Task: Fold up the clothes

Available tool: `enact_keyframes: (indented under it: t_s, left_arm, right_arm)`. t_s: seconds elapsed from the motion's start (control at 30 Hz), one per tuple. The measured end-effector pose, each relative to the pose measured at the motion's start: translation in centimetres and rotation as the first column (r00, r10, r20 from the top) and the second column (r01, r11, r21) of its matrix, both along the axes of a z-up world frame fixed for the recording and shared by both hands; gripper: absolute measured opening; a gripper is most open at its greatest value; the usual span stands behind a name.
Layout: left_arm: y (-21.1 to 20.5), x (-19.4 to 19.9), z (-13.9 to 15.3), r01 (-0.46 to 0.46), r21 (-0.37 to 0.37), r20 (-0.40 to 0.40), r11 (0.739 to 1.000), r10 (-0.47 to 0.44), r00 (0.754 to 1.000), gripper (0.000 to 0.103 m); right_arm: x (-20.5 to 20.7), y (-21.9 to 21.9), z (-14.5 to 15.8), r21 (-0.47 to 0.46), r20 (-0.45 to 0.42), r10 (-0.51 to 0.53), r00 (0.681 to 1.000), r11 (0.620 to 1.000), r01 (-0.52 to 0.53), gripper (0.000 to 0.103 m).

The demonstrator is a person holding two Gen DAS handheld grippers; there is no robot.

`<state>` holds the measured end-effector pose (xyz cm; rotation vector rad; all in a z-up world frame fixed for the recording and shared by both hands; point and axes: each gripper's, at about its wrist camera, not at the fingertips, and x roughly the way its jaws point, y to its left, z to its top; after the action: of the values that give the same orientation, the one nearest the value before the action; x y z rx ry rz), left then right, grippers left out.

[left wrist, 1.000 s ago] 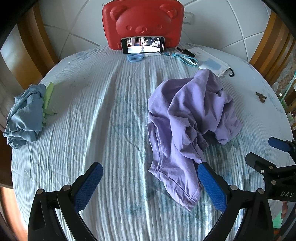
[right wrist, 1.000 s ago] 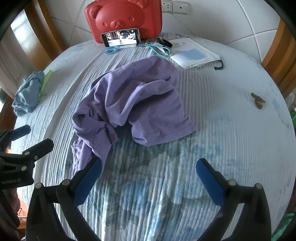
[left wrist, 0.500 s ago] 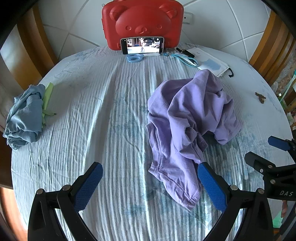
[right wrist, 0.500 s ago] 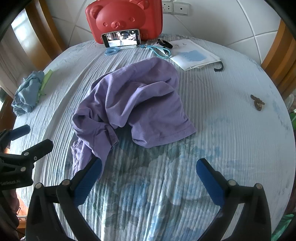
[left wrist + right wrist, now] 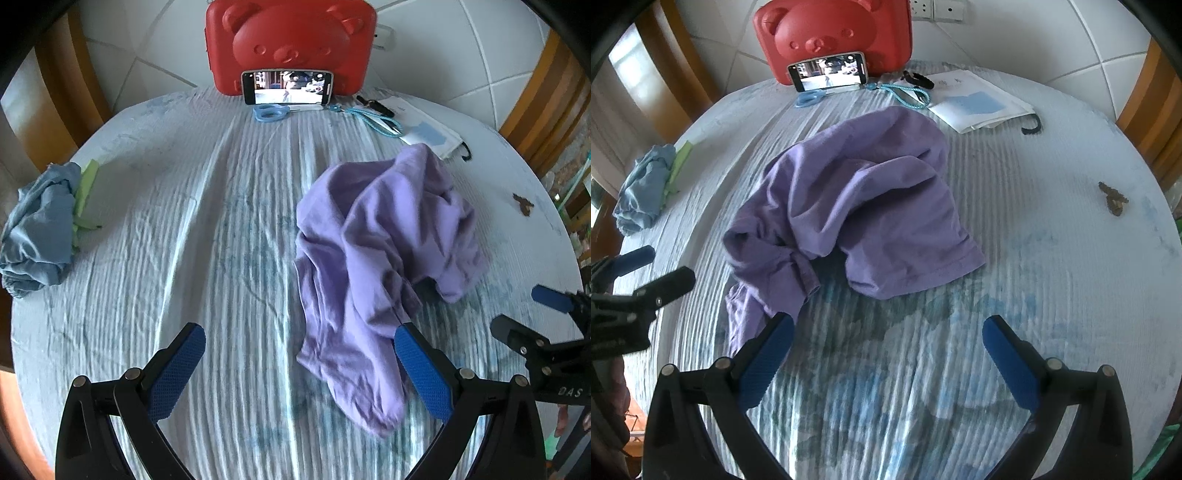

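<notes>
A crumpled purple garment [image 5: 376, 258] lies in a heap on the round table covered with a pale striped cloth [image 5: 207, 221]; it also shows in the right wrist view [image 5: 857, 206]. My left gripper [image 5: 295, 362] is open and empty, just short of the garment's near end, its right finger beside the cloth. My right gripper [image 5: 886, 350] is open and empty, just in front of the heap. Each gripper shows at the edge of the other's view: the right one [image 5: 532, 325] and the left one [image 5: 650, 273].
A bundled blue-grey garment [image 5: 37, 229] and a green strip [image 5: 85, 192] lie at the left edge. At the back stand a red bear case [image 5: 291, 40], a phone [image 5: 288, 86], scissors [image 5: 269, 112], a lanyard [image 5: 376, 118] and papers [image 5: 979, 103]. A small brown object [image 5: 1112, 197] lies right.
Both grippers have crept slightly forward toward the purple garment. The garment has not moved.
</notes>
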<state>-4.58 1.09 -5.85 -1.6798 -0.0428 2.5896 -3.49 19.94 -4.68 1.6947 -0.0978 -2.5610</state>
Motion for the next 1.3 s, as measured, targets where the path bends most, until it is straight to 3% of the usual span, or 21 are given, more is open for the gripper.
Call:
enact_keyframes:
  t_s: [0.1,0.13,0.17,0.23,0.37,0.4,0.43,0.47,0.5,0.53,0.7,0.87,1.0,1.1,1.17,1.3]
  left_arm:
    - [0.3,-1.2,-1.3,0.019,-0.001,0.02,1.0,-0.019,1.0,0.093]
    - [0.5,-1.5,-1.9,0.031,0.003,0.036,1.0,-0.031,0.999,0.083]
    - [0.8,-1.7,-2.5,0.043,0.011,0.053,0.999,-0.044,0.998,0.074]
    - [1.5,-2.1,-4.0,0.061,0.03,0.093,0.998,-0.064,0.994,0.065]
    - [2.8,-2.7,-6.6,0.108,0.045,0.166,0.993,-0.114,0.98,0.042]
    - [3.1,-2.7,-6.8,0.122,0.039,0.165,0.992,-0.127,0.978,0.041]
    - [3.4,-2.7,-6.7,0.136,0.029,0.155,0.99,-0.139,0.978,0.03]
    - [3.5,-2.7,-6.6,0.142,0.027,0.151,0.99,-0.144,0.978,0.021]
    - [3.5,-2.7,-6.6,0.142,0.029,0.151,0.989,-0.145,0.978,0.018]
    - [3.4,-2.8,-6.4,0.139,0.028,0.146,0.99,-0.142,0.979,0.013]
    - [1.3,-2.3,-3.7,0.095,0.009,0.075,0.995,-0.096,0.993,0.01]
    - [-1.8,-0.9,-0.7,0.053,-0.009,0.038,0.999,-0.052,0.998,0.01]
    - [-3.8,0.3,0.4,0.048,0.005,0.04,0.999,-0.048,0.998,0.01]
    - [-4.4,0.6,0.2,0.065,0.094,0.076,0.993,-0.073,0.994,0.01]
    - [-3.9,0.3,-0.1,0.068,0.143,0.098,0.987,-0.083,0.992,0.01]
    - [-1.5,-0.6,-0.3,0.091,0.15,0.1,0.984,-0.107,0.989,0.011]
  right_arm:
    - [-0.9,0.4,-0.6,-0.008,-0.009,-0.005,1.0,1.0,0.005,0.103]
    - [-1.3,0.5,-0.9,-0.009,-0.01,-0.005,1.0,1.0,0.005,0.102]
    - [-1.7,0.5,-1.4,-0.008,-0.006,-0.004,1.0,1.0,0.004,0.099]
    - [-2.3,0.4,-2.4,-0.011,0.01,-0.001,1.0,1.0,0.001,0.086]
    - [-3.4,-0.2,-4.6,-0.002,0.039,0.014,0.999,1.0,-0.014,0.085]
    - [-3.7,-0.5,-5.2,0.013,0.045,0.016,0.999,1.0,-0.017,0.08]
    - [-3.9,-0.7,-5.8,0.03,0.05,0.023,0.998,0.999,-0.024,0.063]
    - [-4.1,-1.0,-6.0,0.064,0.043,0.028,0.999,0.997,-0.031,0.056]
    - [-4.2,-1.2,-6.2,0.098,0.035,0.034,0.999,0.994,-0.037,0.032]
    - [-4.3,-1.4,-6.3,0.123,0.029,0.039,0.999,0.991,-0.042,0.016]
    - [-3.8,0.8,-3.6,0.089,-0.047,-0.048,0.998,0.995,0.052,0.013]
    - [-0.1,4.9,0.3,0.08,-0.104,-0.146,0.984,0.985,0.155,0.013]
    - [4.0,8.7,2.4,0.115,-0.083,-0.219,0.972,0.967,0.228,0.013]
    - [6.9,11.5,2.3,0.158,-0.043,-0.29,0.956,0.943,0.293,0.013]
    - [8.5,13.8,1.7,0.161,-0.011,-0.349,0.937,0.924,0.346,0.013]
    - [11.1,16.8,1.1,0.108,0.007,-0.426,0.905,0.9,0.423,0.019]
